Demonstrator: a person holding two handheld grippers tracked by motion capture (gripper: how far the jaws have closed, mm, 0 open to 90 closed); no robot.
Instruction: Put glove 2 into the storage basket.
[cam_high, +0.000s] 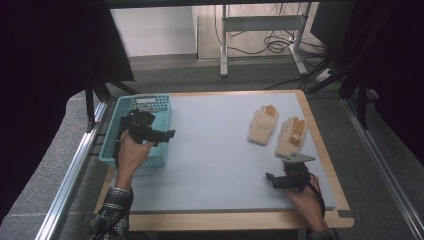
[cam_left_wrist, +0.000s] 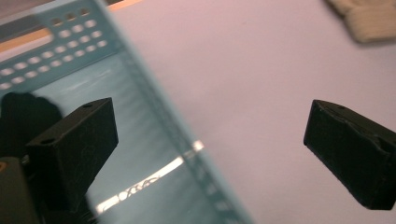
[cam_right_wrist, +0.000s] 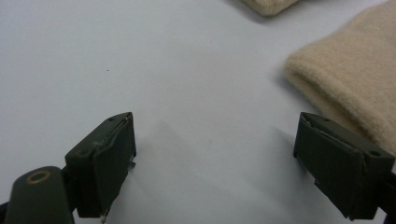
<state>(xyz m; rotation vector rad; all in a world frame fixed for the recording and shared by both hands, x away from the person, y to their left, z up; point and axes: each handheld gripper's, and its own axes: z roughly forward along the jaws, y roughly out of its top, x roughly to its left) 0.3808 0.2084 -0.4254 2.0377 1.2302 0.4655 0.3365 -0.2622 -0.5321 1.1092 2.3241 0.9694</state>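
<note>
Two beige knit gloves with orange fingertips lie palm-down at the table's far right, the left glove (cam_high: 263, 125) beside the right glove (cam_high: 291, 135). A light blue perforated basket (cam_high: 131, 159) stands at the left edge. My left gripper (cam_high: 167, 136) hovers over the basket's right wall (cam_left_wrist: 154, 121). It (cam_left_wrist: 210, 126) is open wide, one jaw inside the basket and one over the mat. My right gripper (cam_high: 271, 180) is low over the mat at the front right. It (cam_right_wrist: 215, 135) is open and empty, and a glove cuff (cam_right_wrist: 355, 79) lies just beyond its right jaw.
A pale grey mat (cam_high: 215, 150) covers the wooden table (cam_high: 225, 219). Metal rails run along both sides of the table. Desk legs and cables stand on the floor beyond the far edge. A dark blurred shape (cam_left_wrist: 23, 112) sits at the left inside the basket.
</note>
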